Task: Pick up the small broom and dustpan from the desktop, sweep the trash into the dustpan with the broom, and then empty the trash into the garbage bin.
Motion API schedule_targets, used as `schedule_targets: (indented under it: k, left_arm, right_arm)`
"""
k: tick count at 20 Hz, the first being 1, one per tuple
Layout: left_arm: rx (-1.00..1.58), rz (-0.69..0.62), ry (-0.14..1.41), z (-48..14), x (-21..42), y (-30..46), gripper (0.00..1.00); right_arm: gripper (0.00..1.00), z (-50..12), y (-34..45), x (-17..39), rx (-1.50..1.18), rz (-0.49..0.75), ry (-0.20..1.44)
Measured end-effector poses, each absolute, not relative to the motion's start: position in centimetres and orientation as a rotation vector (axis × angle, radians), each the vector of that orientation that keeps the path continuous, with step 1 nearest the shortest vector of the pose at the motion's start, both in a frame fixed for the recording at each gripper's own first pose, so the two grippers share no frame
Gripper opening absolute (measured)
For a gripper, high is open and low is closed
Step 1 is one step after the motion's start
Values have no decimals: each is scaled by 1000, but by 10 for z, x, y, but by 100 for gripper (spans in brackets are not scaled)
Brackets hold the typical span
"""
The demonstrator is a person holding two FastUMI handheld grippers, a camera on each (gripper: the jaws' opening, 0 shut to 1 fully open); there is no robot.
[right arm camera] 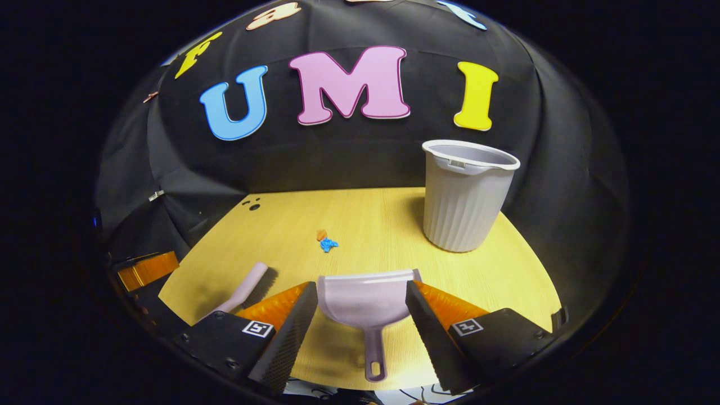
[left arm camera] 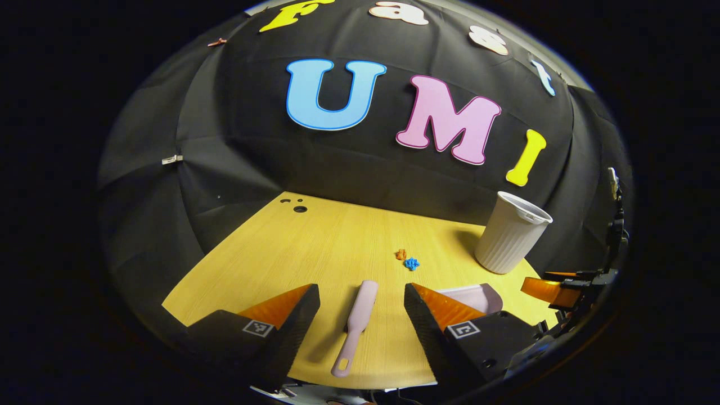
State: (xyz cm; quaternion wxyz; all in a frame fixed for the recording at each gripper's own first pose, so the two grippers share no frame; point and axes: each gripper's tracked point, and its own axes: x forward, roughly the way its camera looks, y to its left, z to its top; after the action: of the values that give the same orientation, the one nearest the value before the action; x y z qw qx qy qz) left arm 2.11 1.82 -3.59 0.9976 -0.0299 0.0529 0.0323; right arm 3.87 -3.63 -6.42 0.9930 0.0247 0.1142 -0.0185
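- Nothing's actually been done yet as far as I can tell — the small broom (left arm camera: 355,326) and the dustpan (right arm camera: 365,306) are both lying flat on the bench (left arm camera: 315,247), neither one lifted.
- Left gripper (left arm camera: 361,315) has its jaws wide apart, straddling the broom's handle with clear space on both sides, not touching it. Looks lined up for a grab.
- Right gripper (right arm camera: 361,315) is the same story: jaws spread open around the dustpan, handle pointing back between them, no contact I can see.
- Trash (right arm camera: 325,241) is two little crumpled scraps, one orange and one blue, sitting right beside each other mid-bench, well ahead of both tools.
- Garbage bin (right arm camera: 464,197) stands upright at the far right of the bench, near the back wall, open top. I can't see down into it.
- So what's left is basically everything: grab both tools, sweep, tip into the bin.
- Looks-wise, the broom is pale pink plastic, slim, with a hanging hole at the handle end — bristles dark along one side. Dustpan is a matching pale lilac-pink scoop with a short looped handle. Bin is pale grey, ribbed sides.
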Motion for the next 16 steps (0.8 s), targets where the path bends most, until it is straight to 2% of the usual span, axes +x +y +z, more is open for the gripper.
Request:
schedule_targets:
  k: [16]
  left_arm:
    - [-55, 226, 255, -88, 36, 49, 96]
  right_arm:
    - [99, -199, -54, 64, 69, -58, 676]
